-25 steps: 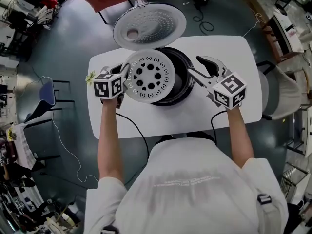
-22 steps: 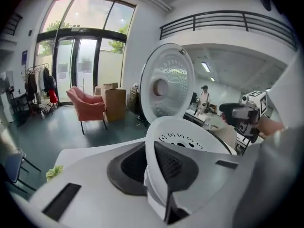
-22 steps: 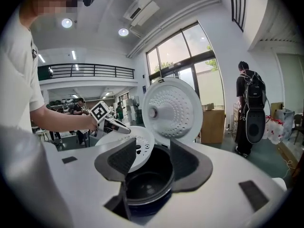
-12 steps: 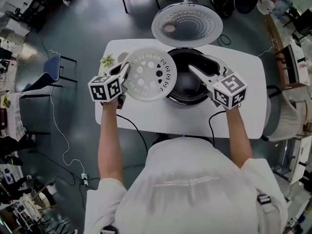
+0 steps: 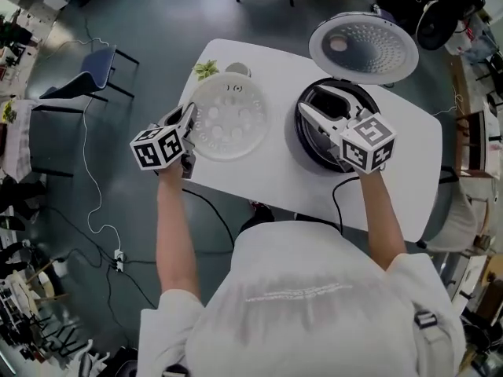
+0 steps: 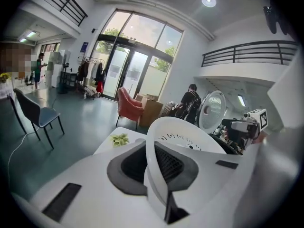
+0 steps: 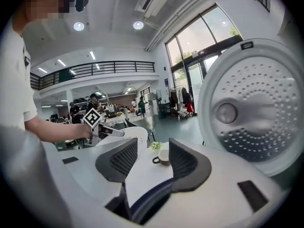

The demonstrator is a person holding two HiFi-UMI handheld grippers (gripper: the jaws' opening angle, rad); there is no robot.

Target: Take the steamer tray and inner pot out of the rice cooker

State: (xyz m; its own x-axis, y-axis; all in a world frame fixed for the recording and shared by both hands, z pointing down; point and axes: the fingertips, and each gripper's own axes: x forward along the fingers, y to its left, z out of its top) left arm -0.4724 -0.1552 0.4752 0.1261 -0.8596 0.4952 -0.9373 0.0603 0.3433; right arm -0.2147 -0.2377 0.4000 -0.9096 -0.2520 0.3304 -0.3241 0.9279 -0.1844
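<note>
My left gripper (image 5: 189,121) is shut on the rim of the white perforated steamer tray (image 5: 228,116), which hangs over the left part of the white table (image 5: 259,187). In the left gripper view the tray (image 6: 190,129) stands on edge between the jaws. The black rice cooker (image 5: 302,132) sits at the right with its lid (image 5: 363,49) raised and the dark inner pot inside. My right gripper (image 5: 314,102) hovers over the cooker's near rim. Its jaws have just been closing a little, but they stand open with nothing pressed between them (image 7: 154,158).
A small cup (image 5: 236,71) and a green sprig (image 5: 206,69) lie at the table's far left corner, just beyond the tray. A cable (image 5: 212,203) hangs off the near edge. A blue chair (image 5: 94,65) stands on the floor to the left.
My left gripper has carried the steamer tray from above the cooker out to the left over the table. My right gripper has moved in over the cooker's opening.
</note>
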